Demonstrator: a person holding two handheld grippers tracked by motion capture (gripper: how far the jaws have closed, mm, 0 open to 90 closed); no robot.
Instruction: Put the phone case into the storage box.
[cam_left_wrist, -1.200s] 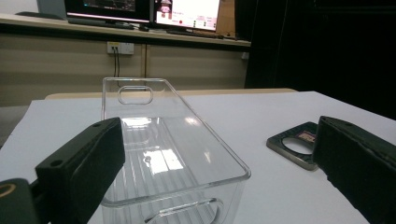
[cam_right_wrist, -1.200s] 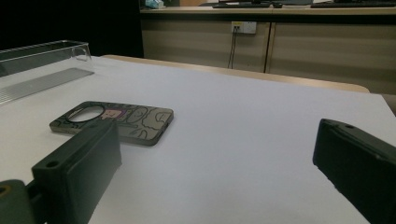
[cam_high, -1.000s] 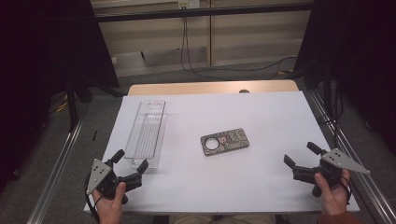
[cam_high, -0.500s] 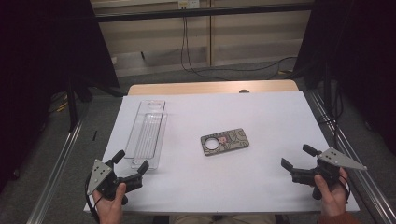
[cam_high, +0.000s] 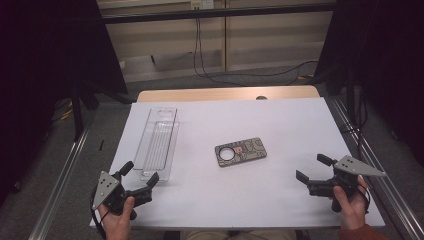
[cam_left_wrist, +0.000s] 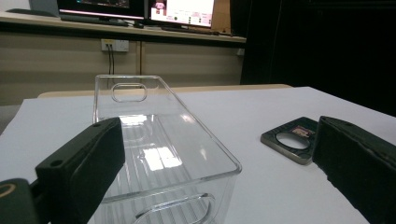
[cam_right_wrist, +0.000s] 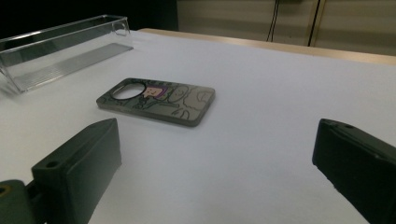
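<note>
The phone case lies flat on the white table cover, a little right of centre in the high view, with its camera hole toward the left of the frame. Its long axis runs nearly left to right across the picture, the right end tipped slightly upward. Nothing touches it.

To its left, well apart, stands the clear plastic tray, long and narrow, running from the lower left up toward the top of the frame, so the case lies almost crosswise to it.

At the lower right of the high view the right gripper rests just above the cover with its jaws spread wide and empty, aimed leftward. In the right gripper view the case sits ahead and somewhat left of the midline between the jaws, its long side facing them.

At the lower left the left gripper hovers just off the near end of the tray, jaws also wide and holding nothing. In the left gripper view the tray lies straight ahead, the case off at the right edge.

To my eye the two hands are about equally far from the case, but the right one already points at it and seems the likelier to pick it up.
</note>
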